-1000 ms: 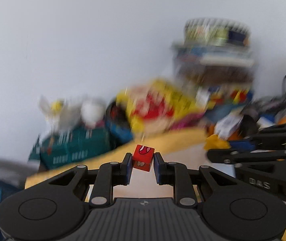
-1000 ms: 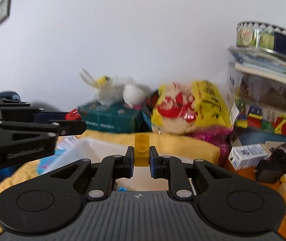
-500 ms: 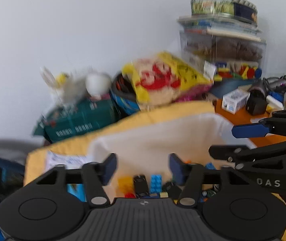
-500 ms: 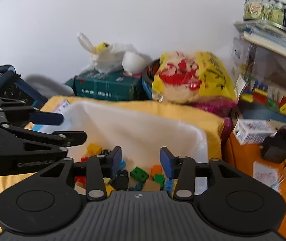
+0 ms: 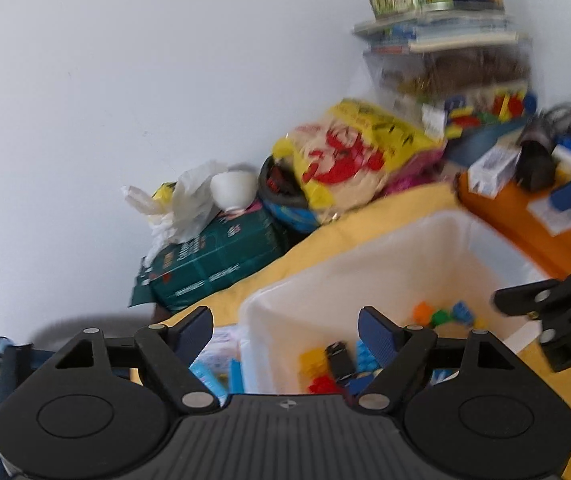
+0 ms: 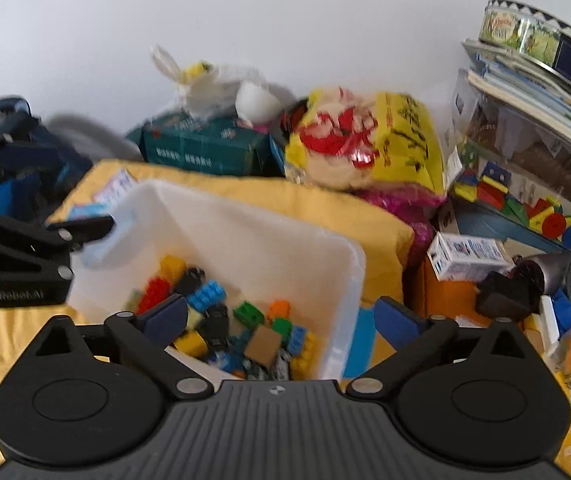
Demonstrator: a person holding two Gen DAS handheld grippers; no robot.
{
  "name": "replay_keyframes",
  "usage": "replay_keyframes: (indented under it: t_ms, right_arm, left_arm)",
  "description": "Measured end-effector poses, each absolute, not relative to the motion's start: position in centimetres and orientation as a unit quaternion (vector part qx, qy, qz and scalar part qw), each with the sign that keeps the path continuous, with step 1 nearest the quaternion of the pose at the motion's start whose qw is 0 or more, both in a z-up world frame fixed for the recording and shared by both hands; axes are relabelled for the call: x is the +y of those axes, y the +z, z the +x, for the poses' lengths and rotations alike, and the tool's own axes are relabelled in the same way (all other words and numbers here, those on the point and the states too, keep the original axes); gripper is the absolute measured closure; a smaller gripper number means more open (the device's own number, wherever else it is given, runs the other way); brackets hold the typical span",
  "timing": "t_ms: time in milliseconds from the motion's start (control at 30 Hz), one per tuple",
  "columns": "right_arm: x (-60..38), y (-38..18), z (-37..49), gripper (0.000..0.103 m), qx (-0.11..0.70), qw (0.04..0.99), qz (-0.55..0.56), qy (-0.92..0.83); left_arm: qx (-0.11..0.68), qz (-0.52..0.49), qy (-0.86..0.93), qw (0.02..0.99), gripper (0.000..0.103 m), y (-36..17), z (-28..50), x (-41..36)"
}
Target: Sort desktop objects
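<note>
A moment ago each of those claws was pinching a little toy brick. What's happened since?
Both let go. The left gripper dropped its red brick and the right gripper its yellow one; both sets of jaws are opening with nothing between them. Both now tilt down over the white bin, where loose bricks lie. The clutter along the wall, such as the yellow bag, stayed put.

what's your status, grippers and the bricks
Left gripper and right gripper jaws opening, nothing between them. Toy bricks lie in the white bin. Nothing blocking the bin.
</note>
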State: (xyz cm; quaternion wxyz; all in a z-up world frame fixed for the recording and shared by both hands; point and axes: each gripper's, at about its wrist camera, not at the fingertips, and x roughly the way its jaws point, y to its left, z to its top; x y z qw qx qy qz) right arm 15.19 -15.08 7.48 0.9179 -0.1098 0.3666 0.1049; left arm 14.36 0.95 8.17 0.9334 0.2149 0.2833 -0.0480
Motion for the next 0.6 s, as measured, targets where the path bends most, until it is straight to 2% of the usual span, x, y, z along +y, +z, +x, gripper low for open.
replay_keyframes:
  t_ms: [300, 600]
  right_arm:
    - [-14.9, 4.8, 17.2, 0.000, 0.430, 0.887, -0.133, 0.103]
    - [-15.0, 4.4, 17.6, 0.000, 0.442, 0.881, -0.137, 0.096]
  left_arm:
    - [0.345, 0.214, -0.026, 0.914, 0.020, 7.6, 16.2, 0.0]
    - [0.370, 0.186, -0.046, 0.909, 0.020, 7.0, 16.4, -1.0]
